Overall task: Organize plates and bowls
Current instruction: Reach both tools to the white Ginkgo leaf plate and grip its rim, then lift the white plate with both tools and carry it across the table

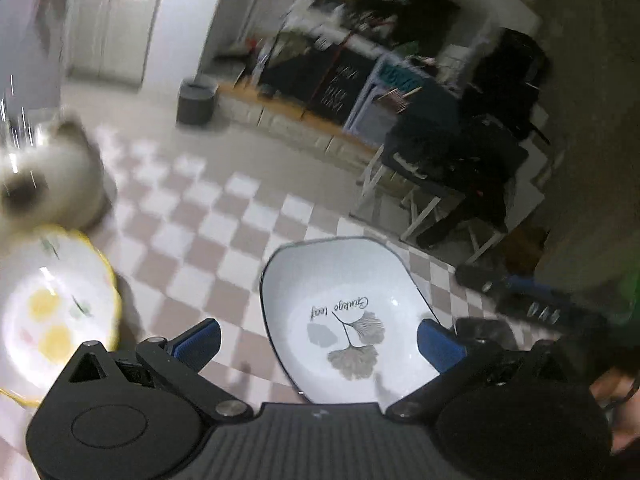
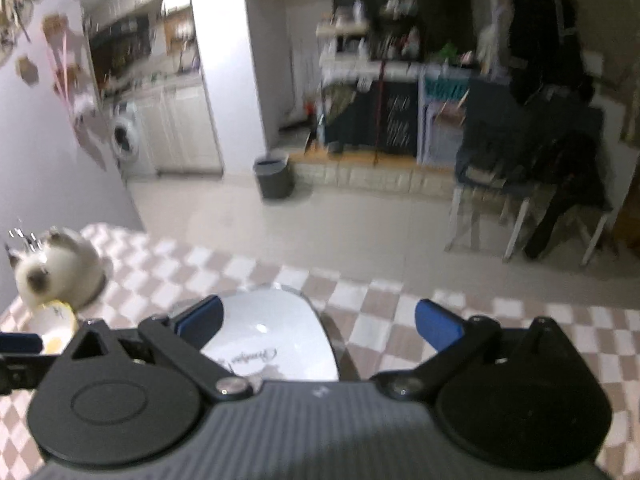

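My left tongs (image 1: 318, 340) stand wide open with nothing between the pads, and so do my right tongs (image 2: 319, 322). Neither touches anything yet. The white bowl (image 1: 344, 320) with the leaf print sits on the checked cloth (image 1: 208, 240) right ahead of both, its rim near my left tongs' right pad (image 1: 438, 344). In the right view its rim lies behind the left pad (image 2: 200, 320); the blur makes it hard to say how close.

To take it well, I think one pair should bite the rim with one pad inside the wall and one outside, closing square on it so the glazed wall does not slip.

The yellow-edged plate (image 1: 60, 312) lies off to the left of the bowl, apart from it, with a cat figure (image 1: 36, 176) just behind. I should approach the plate carefully, because that figure looks easy to knock.
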Motion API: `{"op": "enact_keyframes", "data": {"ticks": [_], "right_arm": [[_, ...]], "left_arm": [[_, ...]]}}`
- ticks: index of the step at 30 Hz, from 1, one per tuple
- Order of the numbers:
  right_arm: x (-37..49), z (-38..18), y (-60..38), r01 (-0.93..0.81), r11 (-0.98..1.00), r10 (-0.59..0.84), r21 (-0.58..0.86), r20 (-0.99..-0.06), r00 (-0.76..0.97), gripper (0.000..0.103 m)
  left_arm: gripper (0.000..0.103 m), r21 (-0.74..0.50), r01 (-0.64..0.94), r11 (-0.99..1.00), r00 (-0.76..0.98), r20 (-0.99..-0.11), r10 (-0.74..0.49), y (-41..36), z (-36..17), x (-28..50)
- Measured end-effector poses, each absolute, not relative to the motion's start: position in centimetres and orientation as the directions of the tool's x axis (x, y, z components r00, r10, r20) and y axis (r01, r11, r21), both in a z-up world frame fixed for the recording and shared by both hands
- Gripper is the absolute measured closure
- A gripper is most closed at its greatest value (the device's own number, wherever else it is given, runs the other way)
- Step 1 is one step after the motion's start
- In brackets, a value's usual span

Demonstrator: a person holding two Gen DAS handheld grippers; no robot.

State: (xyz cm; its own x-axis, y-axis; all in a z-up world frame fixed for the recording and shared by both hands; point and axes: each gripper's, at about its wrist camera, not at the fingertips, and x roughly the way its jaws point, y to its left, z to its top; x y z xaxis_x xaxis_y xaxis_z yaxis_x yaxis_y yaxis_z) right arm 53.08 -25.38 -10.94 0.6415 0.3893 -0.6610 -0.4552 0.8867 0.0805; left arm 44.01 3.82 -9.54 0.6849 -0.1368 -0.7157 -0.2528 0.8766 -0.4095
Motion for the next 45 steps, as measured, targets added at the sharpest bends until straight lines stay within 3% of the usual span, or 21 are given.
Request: {"op": "enact_keyframes", "data": {"ticks": [1,3,8,11,13,15,28,32,37,38,45], "right_arm": [[53.5,-11.4,-24.9,-0.464,0.883,0.382,0.068,-0.678,0.628,0.005],[54.3,-12.3,-24.1,-0.488,0.872,0.372,0.046,-0.71,0.597,0.011],[56.7,-13.8,-23.6,-0.492,0.864,0.375,0.102,-0.784,0.495,0.057],[57.2,-13.6,-23.4,-0.469,0.869,0.39,0.155,-0.799,0.457,0.075],[57.2,-14.0,-23.3,-0.464,0.87,0.389,0.168,-0.813,0.434,0.081],[57.5,-14.5,-23.0,-0.474,0.867,0.378,0.157,-0.826,0.418,0.082],[56.6,-14.0,-20.9,-0.551,0.833,0.331,0.043,-0.837,0.435,0.082],[57.6,-12.8,-21.4,-0.549,0.832,0.381,0.082,-0.804,0.457,0.082],[59.0,-13.9,-20.2,-0.584,0.811,0.311,0.039,-0.873,0.375,0.083],[59.0,-14.2,-19.9,-0.591,0.806,0.31,0.044,-0.881,0.358,0.079],[57.9,-14.6,-20.1,-0.565,0.821,0.341,0.078,-0.861,0.377,0.077]], "left_arm": [[0.01,-0.429,-0.284,0.858,0.667,-0.731,-0.145,4.0,-10.3,44.7],[0.028,-0.456,-0.314,0.833,0.629,-0.757,-0.177,4.5,-11.7,46.1],[0.052,-0.426,-0.343,0.837,0.563,-0.807,-0.18,4.9,-14.2,48.2],[0.062,-0.402,-0.342,0.85,0.53,-0.829,-0.179,5.2,-15.1,49.2],[0.071,-0.388,-0.338,0.858,0.509,-0.842,-0.181,5.3,-15.7,49.5],[0.086,-0.383,-0.336,0.86,0.496,-0.849,-0.184,5.3,-16.1,49.7],[0.09,-0.395,-0.288,0.872,0.508,-0.835,-0.211,5.7,-17.2,49.9],[0.09,-0.389,-0.272,0.88,0.513,-0.833,-0.21,5.7,-17.1,50.1],[0.089,-0.361,-0.259,0.896,0.499,-0.844,-0.196,5.3,-16.9,50.5],[0.089,-0.361,-0.258,0.896,0.494,-0.846,-0.199,5.3,-16.9,50.6],[0.09,-0.332,-0.228,0.915,0.544,-0.823,-0.163,5.3,-16.2,50.4]]}}
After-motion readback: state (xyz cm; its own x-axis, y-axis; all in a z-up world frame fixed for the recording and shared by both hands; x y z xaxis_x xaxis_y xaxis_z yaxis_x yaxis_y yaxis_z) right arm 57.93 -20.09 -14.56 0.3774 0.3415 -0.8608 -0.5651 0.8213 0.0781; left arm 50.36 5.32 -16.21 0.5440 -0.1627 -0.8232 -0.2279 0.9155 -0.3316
